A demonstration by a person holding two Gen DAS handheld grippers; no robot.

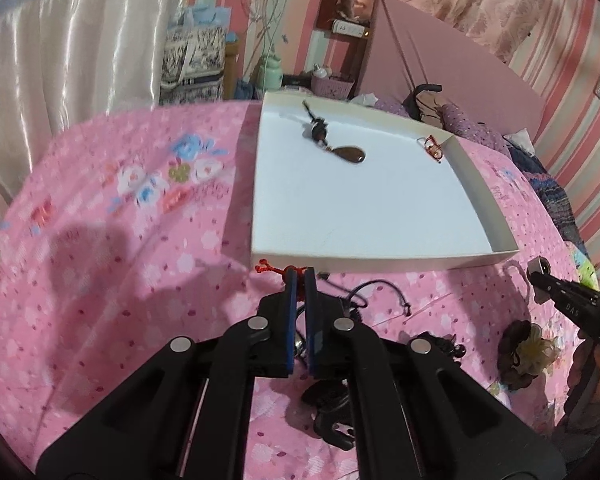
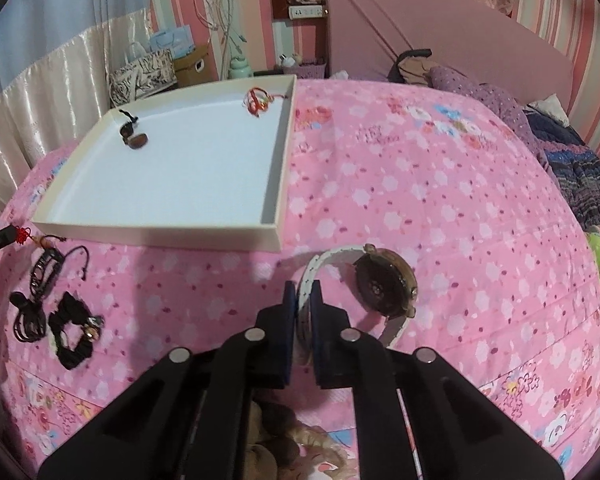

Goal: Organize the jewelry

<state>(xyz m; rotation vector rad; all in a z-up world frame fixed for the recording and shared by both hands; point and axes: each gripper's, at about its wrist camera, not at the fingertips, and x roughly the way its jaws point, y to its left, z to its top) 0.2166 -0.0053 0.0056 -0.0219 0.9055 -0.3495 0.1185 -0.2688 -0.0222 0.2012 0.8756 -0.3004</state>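
White tray point(image 2: 278, 216) on pink floral bedspread point(image 2: 420, 200), right gripper point(image 2: 302, 300) jaws clamped on white watch point(image 2: 384, 280) strap just before tray's near corner, left gripper point(image 1: 300, 280) jaws clamped on red knotted cord point(image 1: 270, 267) at tray's near wall, brown pendant point(image 1: 350, 154) and red bracelet point(image 1: 432, 146) inside tray

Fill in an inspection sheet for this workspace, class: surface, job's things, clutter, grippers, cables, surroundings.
Surface: pink floral bedspread.
Job's things: white tray holds a brown pendant and a red bracelet; black cords and a scrunchie lie outside it.
Clutter: purple clothes by the headboard.
Grippers: left gripper shut on a red charm; right gripper shut on a watch strap.
Cables: chargers hang on the wall.
Surroundings: curtain, striped wall.
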